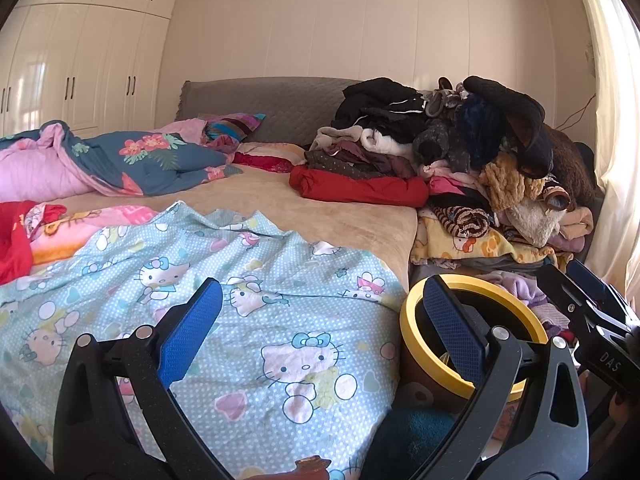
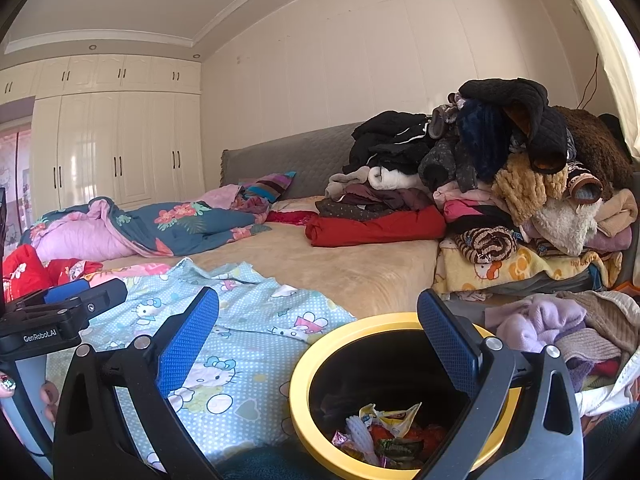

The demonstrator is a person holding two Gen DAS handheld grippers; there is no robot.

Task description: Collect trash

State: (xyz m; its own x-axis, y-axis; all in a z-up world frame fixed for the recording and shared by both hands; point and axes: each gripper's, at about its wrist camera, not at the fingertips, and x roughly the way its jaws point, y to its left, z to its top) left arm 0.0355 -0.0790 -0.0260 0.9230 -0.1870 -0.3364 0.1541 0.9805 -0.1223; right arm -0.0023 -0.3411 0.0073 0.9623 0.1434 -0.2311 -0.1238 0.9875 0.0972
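Observation:
A round bin with a yellow rim (image 2: pixel 298 408) stands beside the bed at the lower right; it holds crumpled wrappers (image 2: pixel 390 432) and other trash. It also shows in the left wrist view (image 1: pixel 408 324). My right gripper (image 2: pixel 318 340) is open and empty, its jaws wide apart, its right finger over the bin mouth. My left gripper (image 1: pixel 322 328) is open and empty above the blue Hello Kitty sheet (image 1: pixel 240 280), its right finger in front of the bin. No loose trash shows on the bed.
A bed with a beige cover (image 1: pixel 320 204) fills the middle. A tall pile of clothes (image 1: pixel 480 152) sits at its right. A floral quilt (image 1: pixel 152 160) lies at the left. White wardrobes (image 1: pixel 80 80) stand behind. A curtain (image 1: pixel 612 160) hangs at the right.

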